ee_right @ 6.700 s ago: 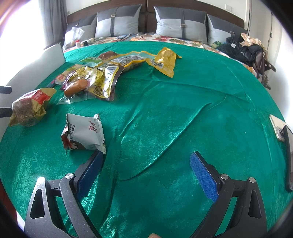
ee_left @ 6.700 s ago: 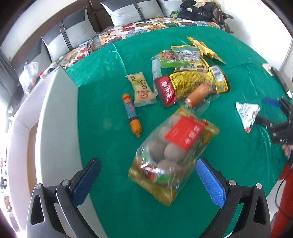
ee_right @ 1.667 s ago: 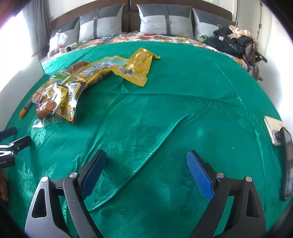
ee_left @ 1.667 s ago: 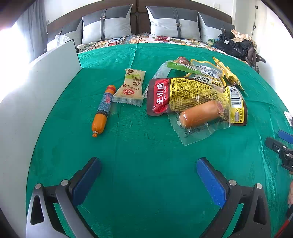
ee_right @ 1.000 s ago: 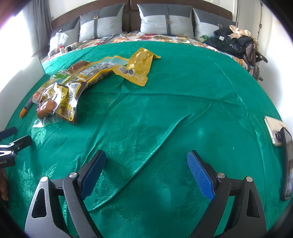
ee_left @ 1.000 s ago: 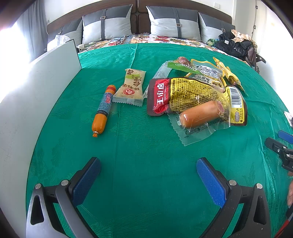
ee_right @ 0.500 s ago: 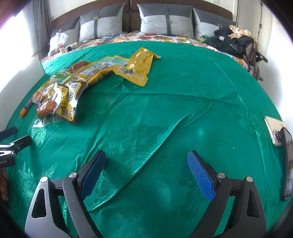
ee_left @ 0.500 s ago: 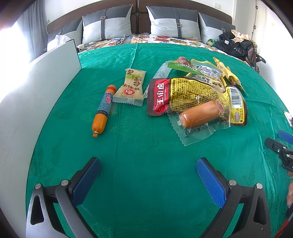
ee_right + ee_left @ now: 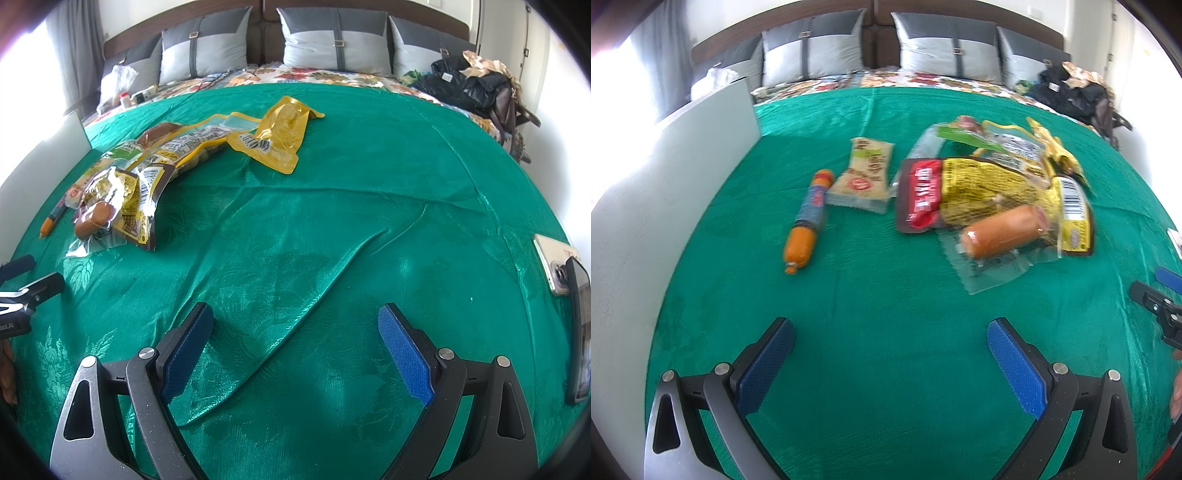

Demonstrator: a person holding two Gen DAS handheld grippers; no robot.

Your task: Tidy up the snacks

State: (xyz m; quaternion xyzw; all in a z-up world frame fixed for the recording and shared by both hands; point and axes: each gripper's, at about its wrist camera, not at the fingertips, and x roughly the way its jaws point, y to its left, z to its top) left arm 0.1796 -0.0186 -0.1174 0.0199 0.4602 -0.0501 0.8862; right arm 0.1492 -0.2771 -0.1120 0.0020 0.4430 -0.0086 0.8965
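Observation:
On the green cloth lie an orange sausage stick (image 9: 805, 221), a beige snack packet (image 9: 864, 175), a red-and-yellow packet (image 9: 964, 192) and a clear-wrapped sausage (image 9: 1001, 230). My left gripper (image 9: 890, 339) hovers open in front of them, holding nothing. The right gripper (image 9: 295, 325) is open and empty over bare cloth. From its view the same pile (image 9: 125, 199) sits far left, with a yellow pouch (image 9: 280, 134) behind it. The left gripper (image 9: 26, 284) shows at that view's left edge, and the right gripper (image 9: 1160, 295) at the left wrist view's right edge.
A white board (image 9: 672, 177) stands along the left side of the cloth. Two phones (image 9: 569, 295) lie at the right edge. Grey pillows (image 9: 332, 40) and a heap of dark bags (image 9: 476, 85) are at the back. A broad stretch of green cloth (image 9: 369, 206) lies between the grippers and the pile.
Over the last second the left wrist view shifted slightly and blurred; the right gripper stayed still. Since 6.7 s ago the round-snack bag and the white packet are gone from view.

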